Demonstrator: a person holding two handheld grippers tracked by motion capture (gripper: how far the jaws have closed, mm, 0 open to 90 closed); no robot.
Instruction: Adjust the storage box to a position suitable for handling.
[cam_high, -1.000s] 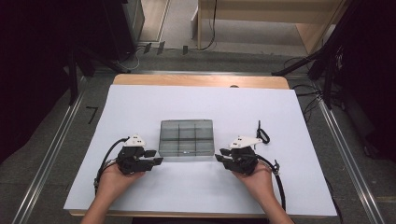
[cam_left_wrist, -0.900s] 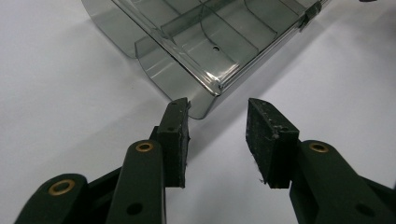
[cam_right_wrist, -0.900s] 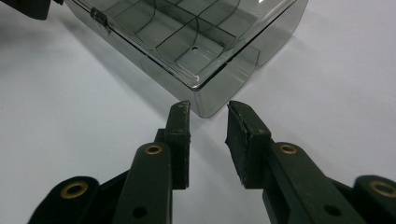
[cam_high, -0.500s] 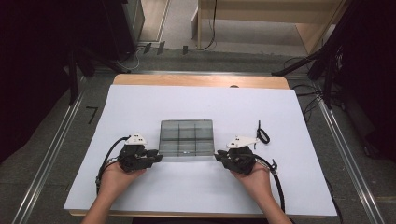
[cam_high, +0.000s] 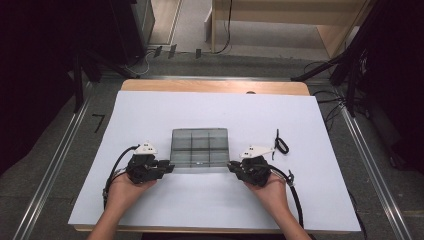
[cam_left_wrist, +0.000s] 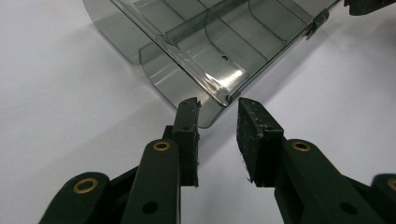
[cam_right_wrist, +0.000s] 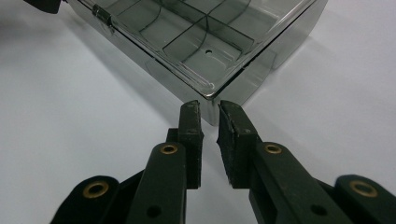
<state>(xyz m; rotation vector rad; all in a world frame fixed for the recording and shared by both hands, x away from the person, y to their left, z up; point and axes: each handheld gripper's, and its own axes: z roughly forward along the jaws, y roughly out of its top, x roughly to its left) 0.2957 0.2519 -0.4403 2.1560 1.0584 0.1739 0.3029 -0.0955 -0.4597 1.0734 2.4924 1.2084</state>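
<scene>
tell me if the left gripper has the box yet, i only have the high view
Observer: The left gripper has just been closing its jaws. The box has a near corner right at the tips; I cannot tell if the pads press on it.
Operator: and the right one
Observer: The right gripper has just been closing too. A narrow gap is left, with the other near corner just ahead of the tips.
Operator: lid up or down
Observer: Down, with a small latch on the front edge.
</scene>
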